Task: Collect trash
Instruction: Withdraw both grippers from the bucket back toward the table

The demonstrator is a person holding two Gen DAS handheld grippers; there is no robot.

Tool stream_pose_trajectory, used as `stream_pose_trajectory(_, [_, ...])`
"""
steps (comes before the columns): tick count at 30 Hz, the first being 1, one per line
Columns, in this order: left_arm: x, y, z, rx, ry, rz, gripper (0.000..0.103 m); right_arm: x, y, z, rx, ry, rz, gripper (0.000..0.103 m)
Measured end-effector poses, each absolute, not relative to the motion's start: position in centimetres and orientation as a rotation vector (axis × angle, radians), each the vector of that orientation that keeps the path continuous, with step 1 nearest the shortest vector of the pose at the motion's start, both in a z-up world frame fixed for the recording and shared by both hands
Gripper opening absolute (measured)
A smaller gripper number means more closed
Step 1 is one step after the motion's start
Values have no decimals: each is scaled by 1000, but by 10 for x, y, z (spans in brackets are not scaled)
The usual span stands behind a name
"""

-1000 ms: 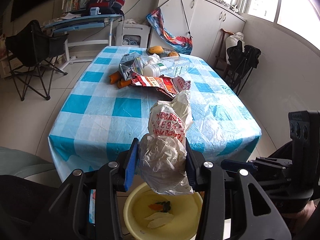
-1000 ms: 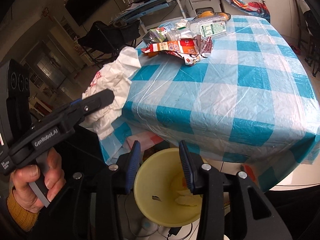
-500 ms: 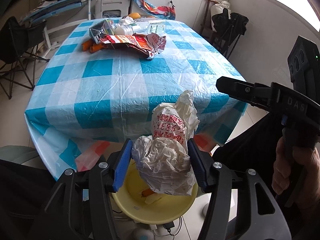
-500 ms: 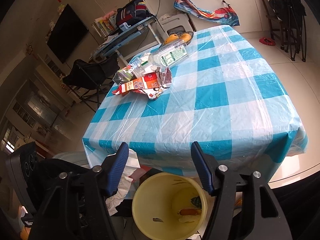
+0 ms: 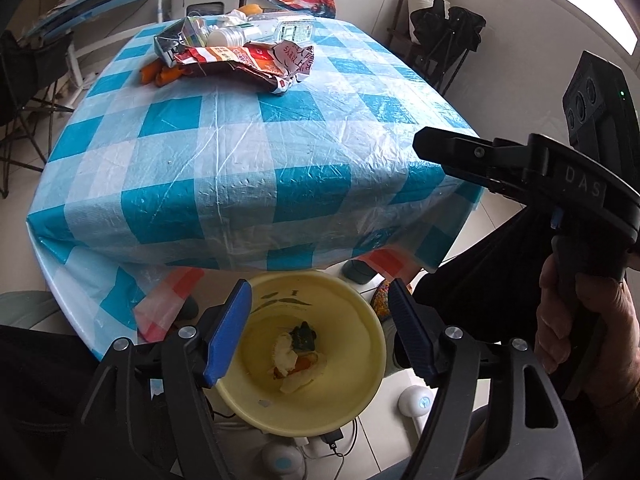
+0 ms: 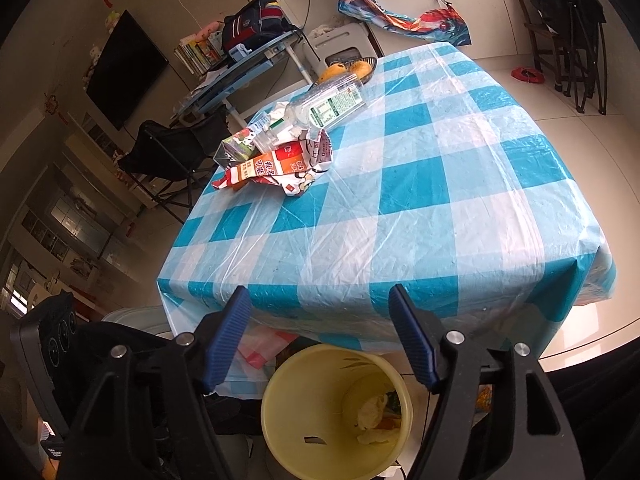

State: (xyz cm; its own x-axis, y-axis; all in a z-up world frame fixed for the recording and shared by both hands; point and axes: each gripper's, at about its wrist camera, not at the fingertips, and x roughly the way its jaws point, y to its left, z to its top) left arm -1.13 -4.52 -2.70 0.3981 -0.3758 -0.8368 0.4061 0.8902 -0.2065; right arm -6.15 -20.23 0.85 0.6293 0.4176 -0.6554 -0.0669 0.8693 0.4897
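Both tongs, left gripper (image 5: pixel 318 328) and right gripper (image 6: pixel 320 338), are opening, empty, above the yellow bin (image 5: pixel 362 408); reaching for the far wrapper pile (image 5: pixel 240 54) could sweep litter off the table (image 5: pixel 240 152).

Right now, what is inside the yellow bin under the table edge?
The yellow bin holds a small heap at its bottom: crumpled white scraps, an orange piece and something dark green. Anything beneath that heap is covered.

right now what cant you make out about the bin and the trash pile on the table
- Yellow bin, left wrist view: its near rim is hidden by the left gripper, whose jaws are opening with nothing between them.
- Bin contents, right wrist view: partly hidden by the bin wall.
- Trash pile, left wrist view: print too small to read; the items overlap.
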Motion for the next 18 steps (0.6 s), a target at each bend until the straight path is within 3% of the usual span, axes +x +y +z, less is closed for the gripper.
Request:
stream_pose_trajectory(3, [-8, -38, -23, 20, 1009, -433, 70, -61, -202, 8, 447, 851, 286, 70])
stream_pose_trajectory(8, [-5, -20, -8, -28, 884, -300, 86, -61, -198, 8, 419, 850, 285, 72])
stream_pose_trajectory(18, [3, -2, -3, -84, 842, -217, 90, -60, -194, 8, 388, 852, 284, 75])
